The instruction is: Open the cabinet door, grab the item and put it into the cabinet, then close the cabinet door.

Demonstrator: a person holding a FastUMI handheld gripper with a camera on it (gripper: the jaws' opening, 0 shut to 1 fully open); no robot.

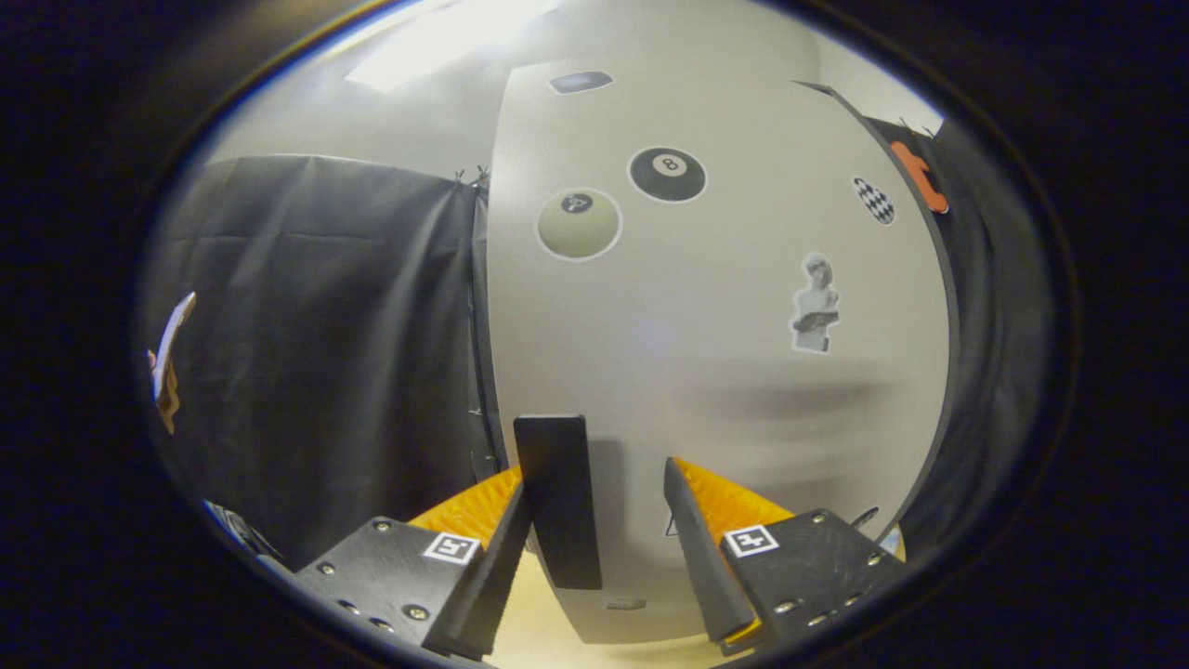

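Black cloth (325, 353) hangs as the booth's wall to the left of the tool and again on the far right, with a pale wall and a bright patch of light above it. Directly ahead of the tool stands the cabinet door (706, 372), a large pale grey panel that takes up most of the space beyond the fingers; it looks shut or nearly so, though its far edge cannot be judged for certain. On its face are several stickers: a black eight-ball sticker (667, 174) high up, a pale ball sticker (579, 224) just left of and below it, a small bust sticker (815, 304) off to the right, a chequered sticker (874, 201) near the door's right edge, and a dark oval sticker (581, 82) at the very top. Low on the door, near its left edge, sits the dark upright handle (557, 502), a flat bar. The tool (599, 511) is spread fairly wide, its fingers apart and gripping nothing; the handle lies between them, close against the left finger (492, 567) and clear of the right one. Beneath the door and the fingers shows a strip of light wooden tabletop (539, 623).
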